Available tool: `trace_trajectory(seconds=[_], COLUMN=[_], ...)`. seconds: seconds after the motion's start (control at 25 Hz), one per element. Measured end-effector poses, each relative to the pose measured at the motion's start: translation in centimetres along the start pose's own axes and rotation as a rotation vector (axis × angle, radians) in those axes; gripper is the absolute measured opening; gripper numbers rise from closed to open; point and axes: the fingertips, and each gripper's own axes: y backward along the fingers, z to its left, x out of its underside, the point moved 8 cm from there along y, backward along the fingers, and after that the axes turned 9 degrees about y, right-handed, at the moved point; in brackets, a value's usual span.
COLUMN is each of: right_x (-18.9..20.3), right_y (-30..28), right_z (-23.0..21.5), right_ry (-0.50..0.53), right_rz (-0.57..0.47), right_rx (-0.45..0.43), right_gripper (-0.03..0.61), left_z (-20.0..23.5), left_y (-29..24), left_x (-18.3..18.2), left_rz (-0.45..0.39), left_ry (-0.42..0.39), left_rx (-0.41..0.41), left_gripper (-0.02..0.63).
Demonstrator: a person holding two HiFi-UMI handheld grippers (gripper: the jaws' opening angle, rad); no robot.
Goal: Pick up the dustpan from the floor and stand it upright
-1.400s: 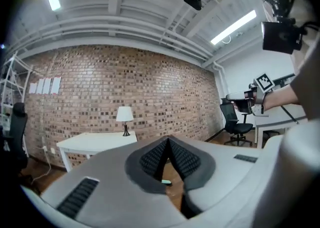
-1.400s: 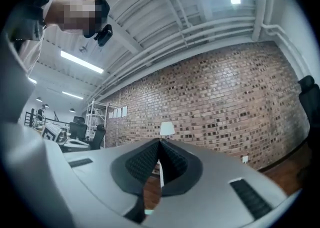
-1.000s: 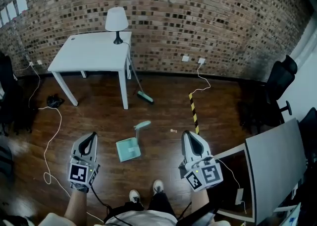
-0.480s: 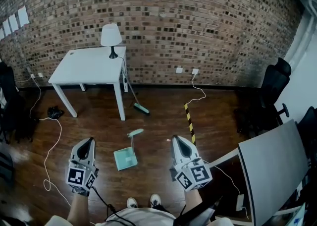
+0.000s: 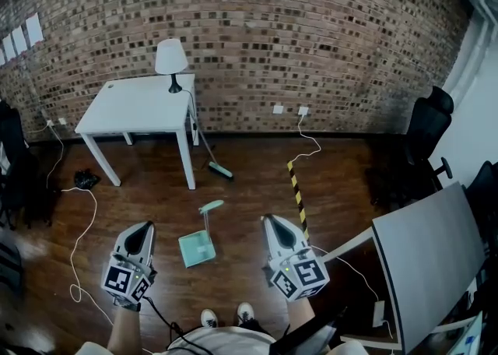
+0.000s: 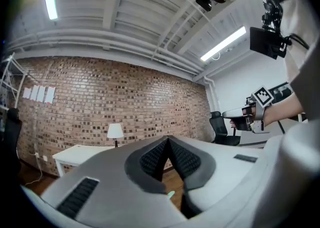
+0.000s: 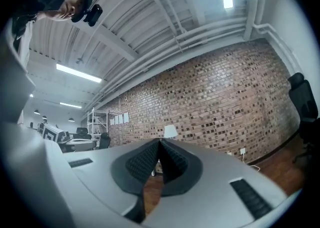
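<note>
Dustpan (image 5: pixel 198 246) lies flat on the floor (image 5: pixel 249 182), awaiting pickup, between left gripper (image 5: pixel 138 238) and right gripper (image 5: pixel 274 230), both closed, empty, held level

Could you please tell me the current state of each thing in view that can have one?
Dustpan: lying flat on the floor, not held.
Broom: leaning against the table, head on the floor.
Lamp: upright on the table; lit or not, cannot tell.
Left gripper: shut, empty.
Right gripper: shut, empty.
</note>
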Motion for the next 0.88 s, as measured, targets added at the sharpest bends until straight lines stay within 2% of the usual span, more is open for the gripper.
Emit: trace_trajectory(seconds=[0.24,0.44,0.6,0.88], right_x=[0.6,1.0,1.0,0.5], right_y=[2.6,6.6,10.0,19.8], right_z=[3.0,4.1,4.0,4.1], right_ry=[-0.009,-0.052,-0.056,-0.012], right_rz=[0.007,0.016,0.044,0.053], right_rx=[0.079,0.113,0.107,0.037], right_gripper=[-0.014,-0.014,-0.014,-0.015], left_z=[0.6,-0.9,-4.1,-14.2], left_y=[3.0,5.3,7.2,13.2], left_x=[1.2,2.0,1.9,1.6], left_rz=[0.049,0.07,0.058,0.047], left_ry=[-0.038,0.033,0.057,0.001], left_rx=[0.062,0.064,0.105,0.112], left_gripper=[0.008,0.008,0.008,0.009])
